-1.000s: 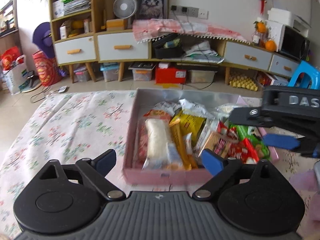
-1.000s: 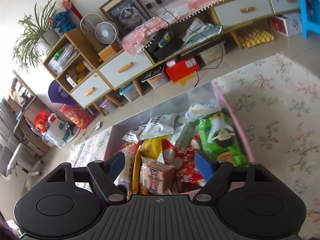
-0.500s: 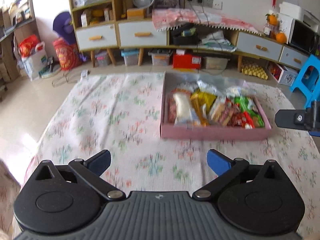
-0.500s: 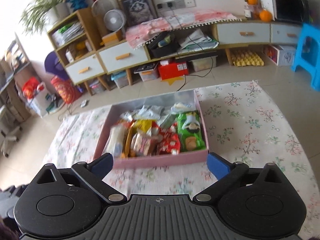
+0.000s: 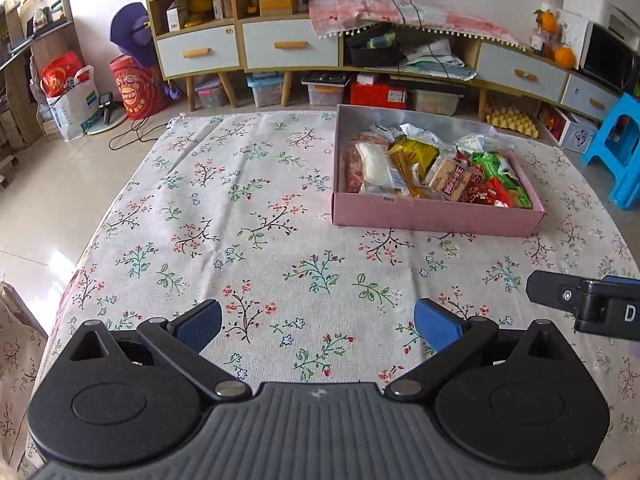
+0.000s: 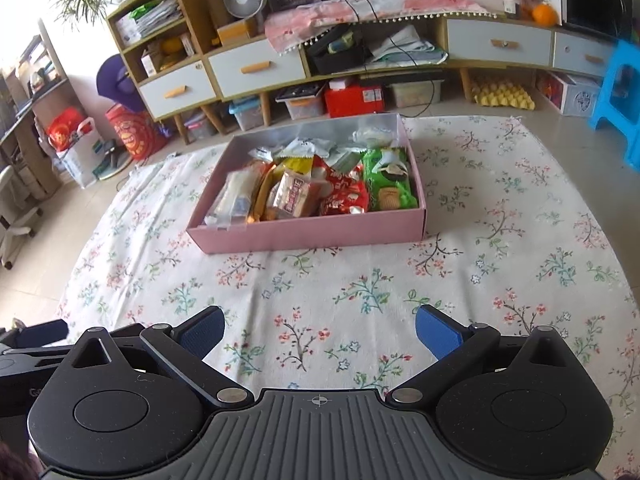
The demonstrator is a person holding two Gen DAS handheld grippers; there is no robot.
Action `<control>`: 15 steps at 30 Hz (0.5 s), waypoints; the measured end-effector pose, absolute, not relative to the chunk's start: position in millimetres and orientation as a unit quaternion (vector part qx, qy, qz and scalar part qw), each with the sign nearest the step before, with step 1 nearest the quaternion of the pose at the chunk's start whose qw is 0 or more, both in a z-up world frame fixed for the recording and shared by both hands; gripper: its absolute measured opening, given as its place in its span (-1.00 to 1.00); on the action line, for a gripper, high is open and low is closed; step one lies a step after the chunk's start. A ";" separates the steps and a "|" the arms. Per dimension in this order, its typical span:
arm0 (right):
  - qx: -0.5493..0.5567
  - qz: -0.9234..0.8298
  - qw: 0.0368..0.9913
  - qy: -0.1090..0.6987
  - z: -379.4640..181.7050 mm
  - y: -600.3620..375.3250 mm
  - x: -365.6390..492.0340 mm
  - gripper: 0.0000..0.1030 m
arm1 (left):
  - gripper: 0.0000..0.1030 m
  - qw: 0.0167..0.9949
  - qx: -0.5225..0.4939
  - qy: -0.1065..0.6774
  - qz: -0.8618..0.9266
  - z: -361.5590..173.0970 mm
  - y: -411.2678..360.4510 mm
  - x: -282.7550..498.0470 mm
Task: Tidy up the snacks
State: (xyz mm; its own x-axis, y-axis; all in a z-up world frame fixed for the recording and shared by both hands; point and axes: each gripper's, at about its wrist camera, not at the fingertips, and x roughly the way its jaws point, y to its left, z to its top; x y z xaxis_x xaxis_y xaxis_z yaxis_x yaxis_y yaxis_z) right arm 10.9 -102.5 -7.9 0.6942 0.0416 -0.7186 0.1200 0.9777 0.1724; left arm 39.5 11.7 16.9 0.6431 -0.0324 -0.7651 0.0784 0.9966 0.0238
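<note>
The pink box (image 5: pixel 436 214) with the snacks is lying on the flowered cloth (image 5: pixel 248 216), well apart from both tongs, and nothing is lying loose on the cloth outside it. The left gripper (image 5: pixel 318 322) is standing wide with nothing between its blue pads, and its jaws have just been opening; the box is lying ahead of it and to its right side. The right gripper (image 6: pixel 320 326) is also standing wide and empty, after the same opening, and in its view the box (image 6: pixel 308 234) is lying almost straight ahead, only a little to the left. The long side of the box is running across both views, while the packets inside, such as the green packet (image 6: pixel 390 180) and the white packet (image 5: pixel 374 162), are lying mostly with their length pointing away from the tongs. I am judging that the right hand is lined up better for a reach into the box.
</note>
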 end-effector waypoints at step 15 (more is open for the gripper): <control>0.098 -0.036 0.918 0.384 -9.4 -107.5 11.0 0.99 | 0.99 0.900 0.017 0.434 -0.033 14.1 12.9 34.7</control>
State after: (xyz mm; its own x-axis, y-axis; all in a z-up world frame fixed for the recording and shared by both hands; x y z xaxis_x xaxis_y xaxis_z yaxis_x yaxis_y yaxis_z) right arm 11.0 -107.5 -9.4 0.7028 0.0089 -0.7113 0.1413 0.9783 0.1518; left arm 34.7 12.9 14.1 0.6206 -0.0448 -0.7829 0.0742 0.9972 0.0018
